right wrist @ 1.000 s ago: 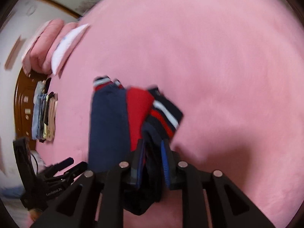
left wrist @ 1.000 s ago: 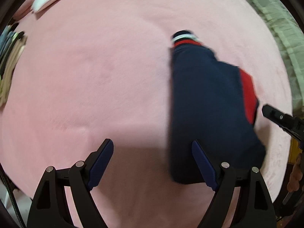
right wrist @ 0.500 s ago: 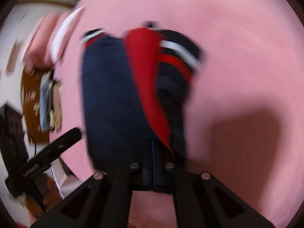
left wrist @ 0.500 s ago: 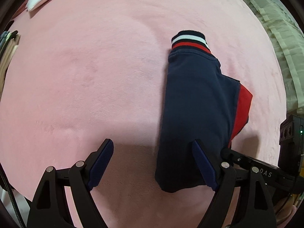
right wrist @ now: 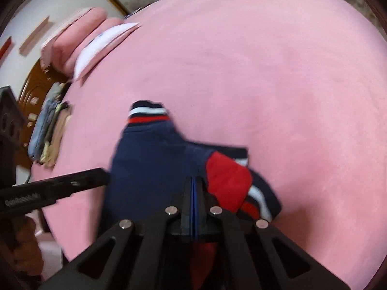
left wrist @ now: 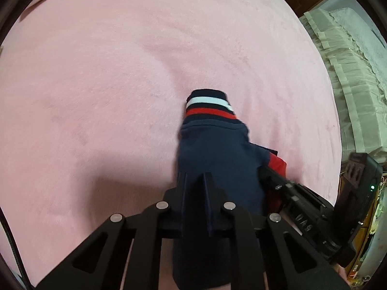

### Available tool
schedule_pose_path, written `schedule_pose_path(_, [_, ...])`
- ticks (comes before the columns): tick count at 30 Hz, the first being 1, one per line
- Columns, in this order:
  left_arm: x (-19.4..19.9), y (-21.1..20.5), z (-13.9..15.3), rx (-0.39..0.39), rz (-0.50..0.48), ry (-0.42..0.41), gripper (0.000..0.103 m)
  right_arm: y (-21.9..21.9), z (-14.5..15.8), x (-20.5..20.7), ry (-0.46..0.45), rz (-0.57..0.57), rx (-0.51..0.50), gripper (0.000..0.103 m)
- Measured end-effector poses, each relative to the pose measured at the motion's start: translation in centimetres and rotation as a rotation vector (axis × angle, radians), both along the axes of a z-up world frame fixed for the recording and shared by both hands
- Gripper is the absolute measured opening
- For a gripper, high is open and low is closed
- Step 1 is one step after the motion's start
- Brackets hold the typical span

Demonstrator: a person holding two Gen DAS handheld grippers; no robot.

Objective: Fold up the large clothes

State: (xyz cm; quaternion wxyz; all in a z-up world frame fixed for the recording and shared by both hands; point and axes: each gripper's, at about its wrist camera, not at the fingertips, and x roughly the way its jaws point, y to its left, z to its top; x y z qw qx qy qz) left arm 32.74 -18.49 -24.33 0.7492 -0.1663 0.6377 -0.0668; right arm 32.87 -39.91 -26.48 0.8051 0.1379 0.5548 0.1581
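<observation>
Near the pink plush bed cover's near edge, the navy knit garment with red panels and striped cuffs lies half-folded. The left gripper and right gripper both clench its near hem; they should lift evenly and keep the edges aligned.

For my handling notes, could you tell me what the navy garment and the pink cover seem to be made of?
Navy garment: probably matte cotton-type knit; its striped cuff looks ribbed. Pink cover: apparently soft fleece or plush, with a faintly mottled nap.
</observation>
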Motion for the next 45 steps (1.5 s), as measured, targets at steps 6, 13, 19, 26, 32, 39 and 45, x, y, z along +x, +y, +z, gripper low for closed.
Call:
schedule_pose_path(6, [-1.1,0.0,1.8,0.012,-0.044,-0.003,0.010,-4.4,1.8,-2.4,-0.057,-0.192,-0.187,0.000])
schedule_pose_path(13, [-3.7,-2.2,0.2,0.088,-0.142,0.035,0.010,-1.6,3.3,-5.8,0.003,0.095,0.211,0.000])
schedule_pose_path(19, [-4.3,-2.0,1.1,0.182,-0.191,-0.014,0.002,0.8,1.6,-6.7,0.015,0.097,-0.089,0.000])
schedule_pose_path(26, [-7.1,-1.7,3.4,0.042,-0.238,0.020,0.002,0.5,4.8,-9.0,0.036,0.059,0.060,0.000])
schedule_pose_path(32, [-8.4,-1.4,-0.1,0.053,-0.200,0.101,0.002,4.3,1.6,-10.4,0.132,0.147,-0.073,0.000])
schedule_pose_path(39, [-10.2,1.5,1.4,0.203,-0.116,0.097,0.013,3.4,3.5,-12.4,0.154,0.078,-0.262,0.002])
schedule_pose_path(45, [-11.3,0.1,3.3,0.257,-0.144,0.115,0.061,4.3,6.0,-12.7,0.188,0.049,-0.227,0.006])
